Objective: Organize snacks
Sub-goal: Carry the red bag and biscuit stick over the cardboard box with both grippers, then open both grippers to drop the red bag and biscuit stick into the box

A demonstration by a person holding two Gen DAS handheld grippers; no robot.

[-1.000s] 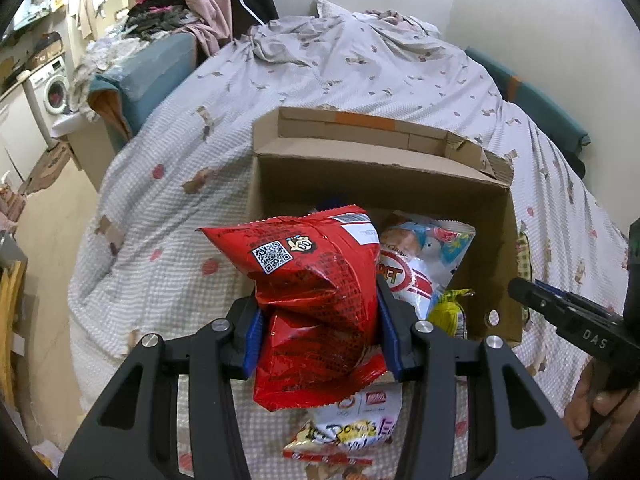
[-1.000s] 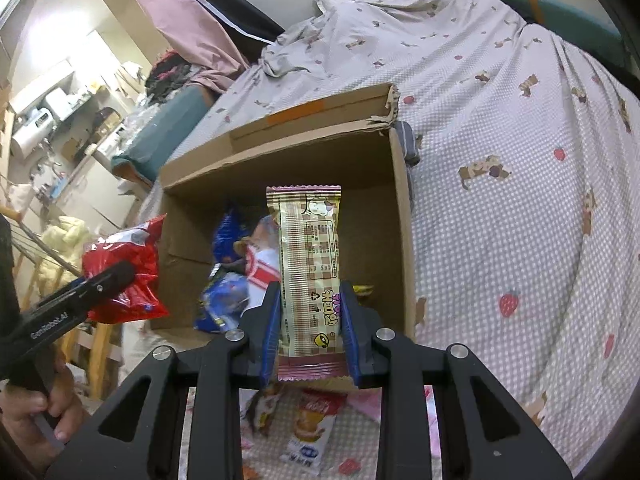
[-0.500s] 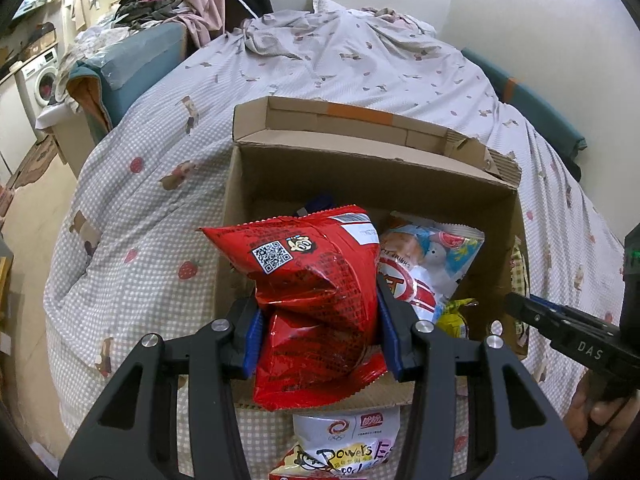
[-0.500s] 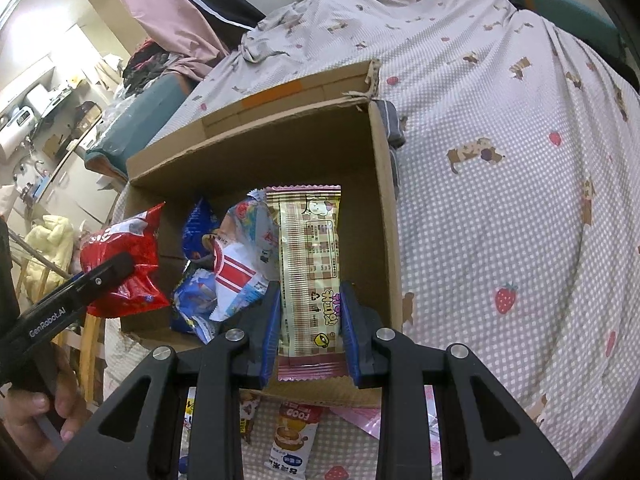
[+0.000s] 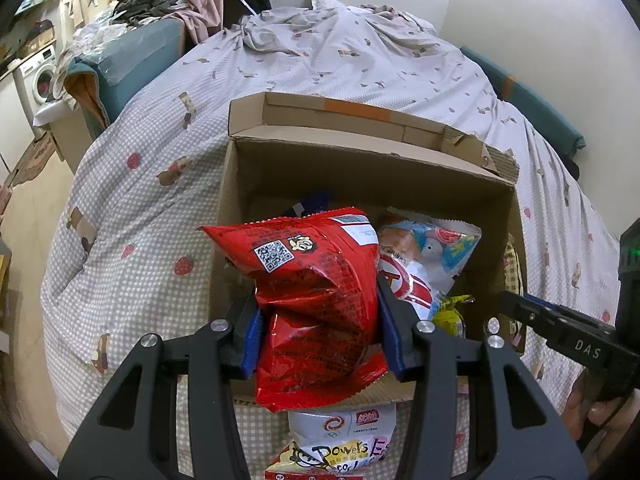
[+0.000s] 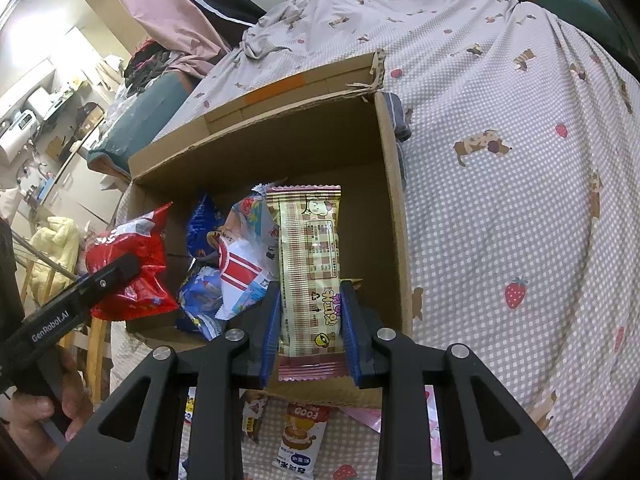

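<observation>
Both hand-held grippers hang over the box (image 5: pixel 408 168): left (image 5: pixel 318 334) clamps the red bag (image 5: pixel 316 300), right (image 6: pixel 310 330) the wafer (image 6: pixel 308 264), lengthwise, pointing away.

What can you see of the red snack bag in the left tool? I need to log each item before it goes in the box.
The red snack bag is a glossy, crinkled foil pouch with a QR code, a small cartoon face, a white label and dense print. It is upright, squeezed at its middle by the left tool, whose blue pads press both sides. It hangs over the near-left edge of the cardboard box.
</observation>
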